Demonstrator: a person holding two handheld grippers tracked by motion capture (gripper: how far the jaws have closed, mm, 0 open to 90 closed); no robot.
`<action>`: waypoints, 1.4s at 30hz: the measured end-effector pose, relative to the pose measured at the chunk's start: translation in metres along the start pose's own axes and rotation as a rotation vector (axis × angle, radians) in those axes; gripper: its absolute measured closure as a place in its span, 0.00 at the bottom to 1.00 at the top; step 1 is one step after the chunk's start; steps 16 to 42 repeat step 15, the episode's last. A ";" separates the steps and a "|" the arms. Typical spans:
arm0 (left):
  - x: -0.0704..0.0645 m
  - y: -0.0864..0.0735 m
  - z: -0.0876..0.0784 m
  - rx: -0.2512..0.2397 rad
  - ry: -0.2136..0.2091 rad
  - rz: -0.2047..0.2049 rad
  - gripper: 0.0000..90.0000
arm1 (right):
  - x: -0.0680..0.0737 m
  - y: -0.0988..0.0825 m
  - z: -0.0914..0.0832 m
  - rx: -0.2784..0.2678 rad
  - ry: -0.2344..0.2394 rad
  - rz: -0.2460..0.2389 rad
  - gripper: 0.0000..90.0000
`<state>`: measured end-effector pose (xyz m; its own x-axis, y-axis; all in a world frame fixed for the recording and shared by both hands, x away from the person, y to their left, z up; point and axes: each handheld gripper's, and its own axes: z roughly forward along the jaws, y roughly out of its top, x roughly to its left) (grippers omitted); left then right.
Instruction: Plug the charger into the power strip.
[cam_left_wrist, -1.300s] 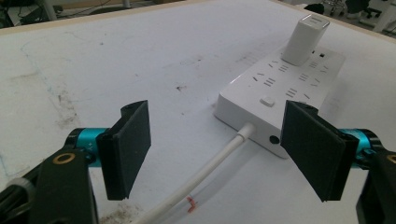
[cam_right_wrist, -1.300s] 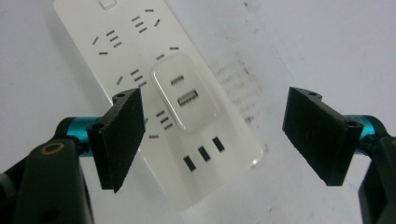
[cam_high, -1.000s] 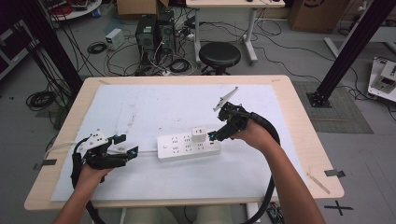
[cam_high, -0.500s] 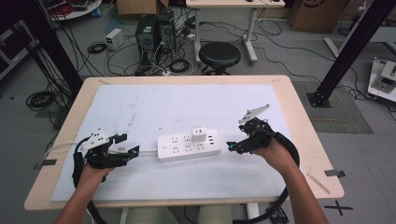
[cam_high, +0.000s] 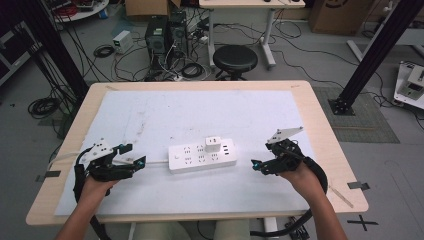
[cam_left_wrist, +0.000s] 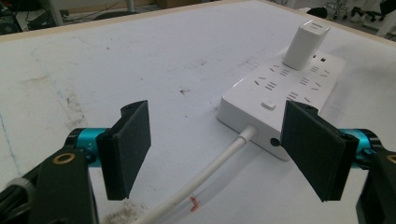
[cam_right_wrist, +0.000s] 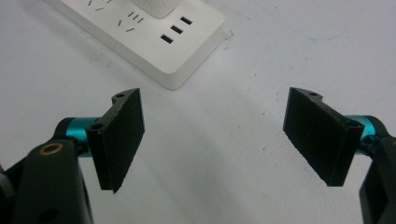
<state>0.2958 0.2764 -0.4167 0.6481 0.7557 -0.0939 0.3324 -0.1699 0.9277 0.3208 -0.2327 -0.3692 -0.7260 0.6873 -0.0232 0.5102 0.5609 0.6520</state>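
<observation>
Bare mat (cam_high: 210, 195) around power strip (cam_high: 200, 159)

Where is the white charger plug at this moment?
In the high view, the white charger plug stands upright in the power strip at the table's middle, toward the strip's right end.

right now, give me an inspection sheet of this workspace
surface: wooden table under a white mat with faint scuffs and marks
job's things: white power strip flat at mid-mat, a white charger plugged upright in it
clutter: nothing seen on the mat
grippers: left gripper and right gripper both open, empty, apart from the strip's ends
cables: strip's white cord runs between the left gripper's jaws, untouched
surroundings: black stool, computer tower, loose floor cables
</observation>
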 end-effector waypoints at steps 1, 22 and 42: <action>0.000 0.000 0.000 0.000 0.000 0.000 0.28 | 0.000 -0.001 0.000 -0.002 -0.002 0.002 0.23; 0.001 -0.003 -0.001 0.009 0.010 -0.004 0.28 | 0.001 -0.019 -0.009 -0.032 -0.028 0.047 0.23; 0.001 -0.003 -0.001 0.009 0.010 -0.004 0.28 | 0.001 -0.019 -0.009 -0.032 -0.028 0.047 0.23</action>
